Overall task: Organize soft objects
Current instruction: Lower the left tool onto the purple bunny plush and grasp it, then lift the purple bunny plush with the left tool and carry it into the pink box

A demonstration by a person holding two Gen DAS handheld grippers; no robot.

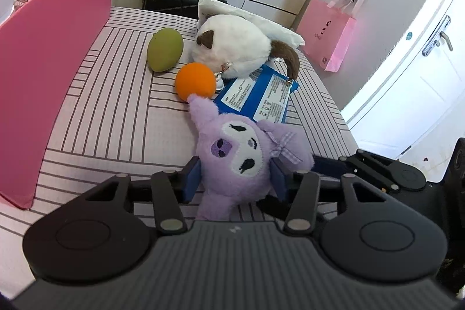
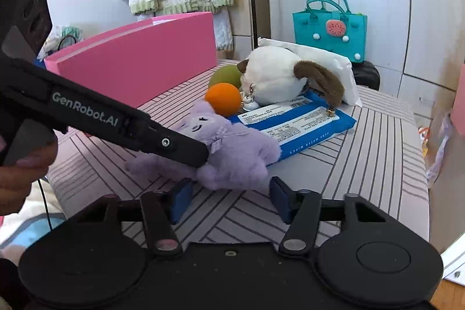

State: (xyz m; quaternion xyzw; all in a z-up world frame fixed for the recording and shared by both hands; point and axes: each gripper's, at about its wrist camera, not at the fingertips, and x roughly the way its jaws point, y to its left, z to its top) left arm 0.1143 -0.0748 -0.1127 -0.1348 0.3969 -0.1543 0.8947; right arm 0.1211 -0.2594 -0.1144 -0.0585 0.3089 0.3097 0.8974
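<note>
Left tongs (image 1: 235,179): your pads pinch the fuzzy purple plush doll (image 1: 241,156) on the striped bench (image 1: 116,106). Right tongs (image 2: 229,196): apart, just beside it. Crowding behind: orange foam ball (image 1: 195,81), blue wipes packet (image 1: 258,95), white-and-brown plush cat (image 1: 232,44). Left: pink box (image 1: 58,48).

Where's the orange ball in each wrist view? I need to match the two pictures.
Left wrist: orange ball sits left of centre, above the purple plush, touching its ear tip.
Right wrist: orange ball is at centre, just behind the plush.
Shared landmark: the blue wipes pack beside the ball.
</note>
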